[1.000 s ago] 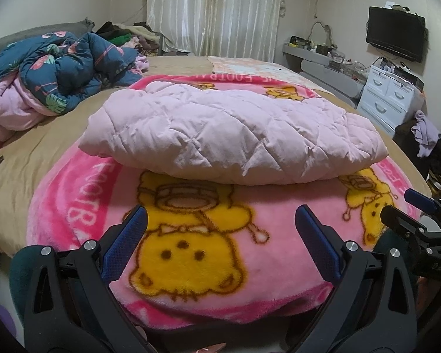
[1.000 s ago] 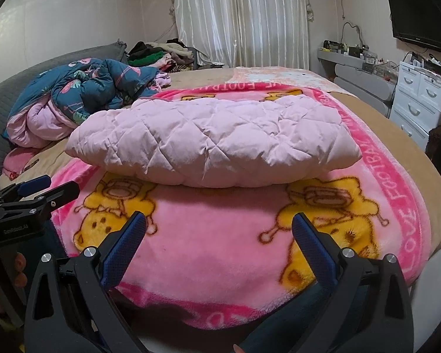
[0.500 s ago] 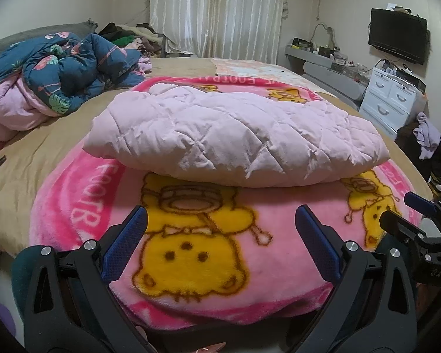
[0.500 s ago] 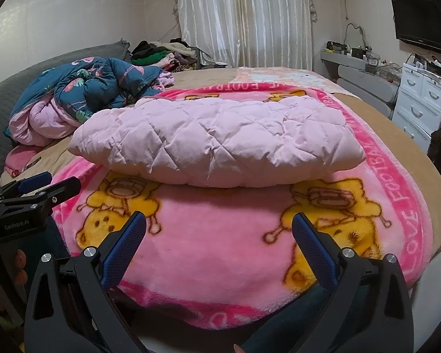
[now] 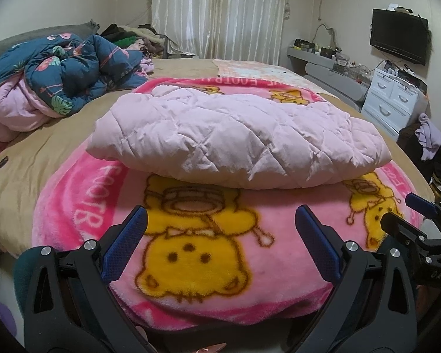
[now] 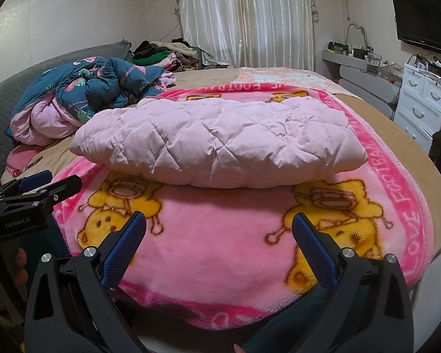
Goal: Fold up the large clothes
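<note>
Both hand-held grippers hang released over the near edge of the bed: the left hand-held gripper (image 5: 220, 229) and the right hand-held gripper (image 6: 219, 235) each show blue pads spread wide, grasping nothing. Between them and the folded pink quilted coat (image 5: 238, 144) lies only bare pink cartoon blanket (image 5: 191, 253). A rumpled navy floral duvet (image 5: 73, 73) sits well to the left. The coat's long axis runs left to right across the blanket.

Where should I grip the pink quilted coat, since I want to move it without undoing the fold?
Probably at its two short ends: left gripper on the left end, right gripper on the right end of the pink quilted coat. It lies wide, puffy and folded, long edge facing you.
</note>
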A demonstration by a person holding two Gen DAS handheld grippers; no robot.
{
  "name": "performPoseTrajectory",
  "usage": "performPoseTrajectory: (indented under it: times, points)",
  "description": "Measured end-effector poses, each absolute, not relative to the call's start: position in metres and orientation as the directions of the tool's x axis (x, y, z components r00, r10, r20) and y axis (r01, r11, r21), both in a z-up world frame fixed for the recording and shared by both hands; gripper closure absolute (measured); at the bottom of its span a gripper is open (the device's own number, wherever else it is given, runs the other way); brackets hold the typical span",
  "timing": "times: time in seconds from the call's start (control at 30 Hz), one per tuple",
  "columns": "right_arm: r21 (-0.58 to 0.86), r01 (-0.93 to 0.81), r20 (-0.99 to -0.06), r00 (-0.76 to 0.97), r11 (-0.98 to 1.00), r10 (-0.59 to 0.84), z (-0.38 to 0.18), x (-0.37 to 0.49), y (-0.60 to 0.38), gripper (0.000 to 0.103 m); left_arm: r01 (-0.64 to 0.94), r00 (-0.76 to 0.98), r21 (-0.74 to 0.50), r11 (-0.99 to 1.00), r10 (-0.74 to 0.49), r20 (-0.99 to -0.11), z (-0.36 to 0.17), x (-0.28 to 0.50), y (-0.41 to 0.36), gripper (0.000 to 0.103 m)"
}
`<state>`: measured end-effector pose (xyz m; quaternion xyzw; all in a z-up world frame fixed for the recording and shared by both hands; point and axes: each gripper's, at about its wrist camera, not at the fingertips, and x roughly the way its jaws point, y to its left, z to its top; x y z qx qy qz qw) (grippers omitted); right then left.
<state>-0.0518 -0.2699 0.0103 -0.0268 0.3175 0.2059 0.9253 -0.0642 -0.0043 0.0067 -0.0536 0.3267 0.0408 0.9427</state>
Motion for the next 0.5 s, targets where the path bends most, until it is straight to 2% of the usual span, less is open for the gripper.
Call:
performPoseTrajectory:
  times: [0.5]
  points:
    - [0.075,-0.391,-0.589,0.725,0.917,0.357,0.0146,-0.0541,-0.2708,0.004,-0.119,0.785,-0.066,0.991,0.053,-0.617,0.0104,-0.0644,-0.0027,0.009]
